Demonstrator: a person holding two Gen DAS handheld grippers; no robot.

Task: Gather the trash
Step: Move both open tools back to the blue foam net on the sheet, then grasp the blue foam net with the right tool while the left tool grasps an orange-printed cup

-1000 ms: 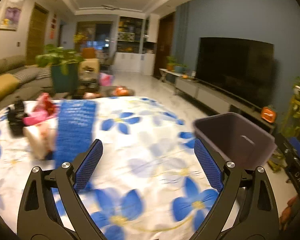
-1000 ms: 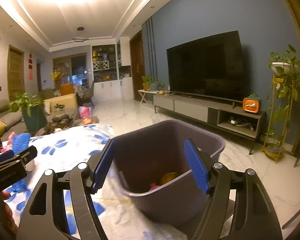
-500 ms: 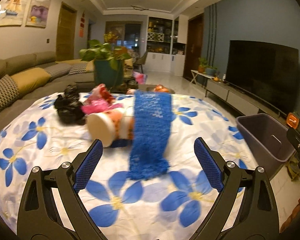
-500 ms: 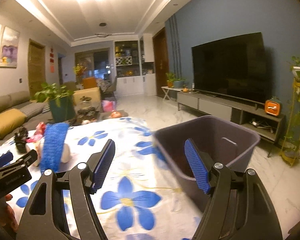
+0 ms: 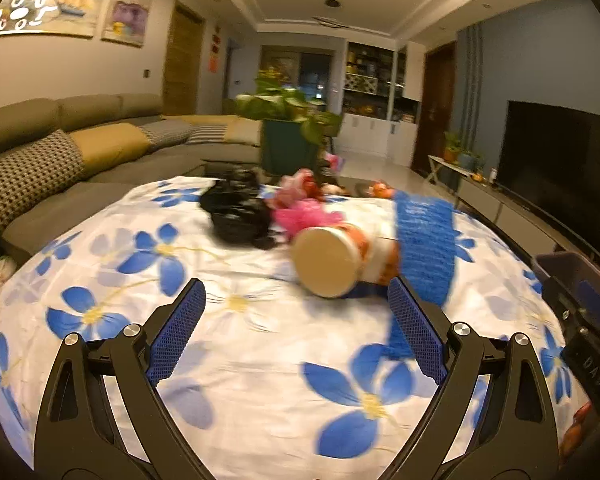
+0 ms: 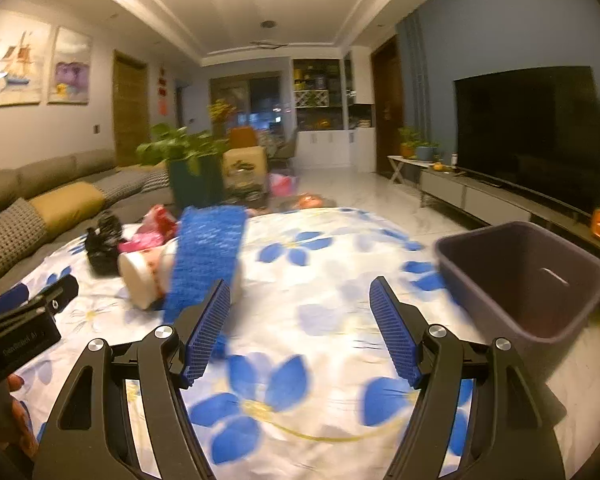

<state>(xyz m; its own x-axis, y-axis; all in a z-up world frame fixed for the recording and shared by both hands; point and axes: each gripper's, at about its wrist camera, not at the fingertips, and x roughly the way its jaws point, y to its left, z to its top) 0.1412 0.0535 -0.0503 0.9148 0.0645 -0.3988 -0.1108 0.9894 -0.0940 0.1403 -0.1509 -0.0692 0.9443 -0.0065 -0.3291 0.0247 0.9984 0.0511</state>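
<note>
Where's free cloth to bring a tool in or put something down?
Free: the flowered tablecloth between the blue knit strip and the grey bin, and the near cloth in front of both tools. Crowded: far left, where cup, pink wrapper and black bag bunch together.

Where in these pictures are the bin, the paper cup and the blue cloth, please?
bin (image 6: 500, 240), right wrist view, on its near rim.
paper cup (image 5: 326, 262), left wrist view, on its round base facing the camera.
blue cloth (image 6: 208, 252), right wrist view, on the middle of the strip draped over the cup.

Motion blurs the trash pile (image 5: 300, 216); bin (image 5: 572, 268) cut off.
</note>
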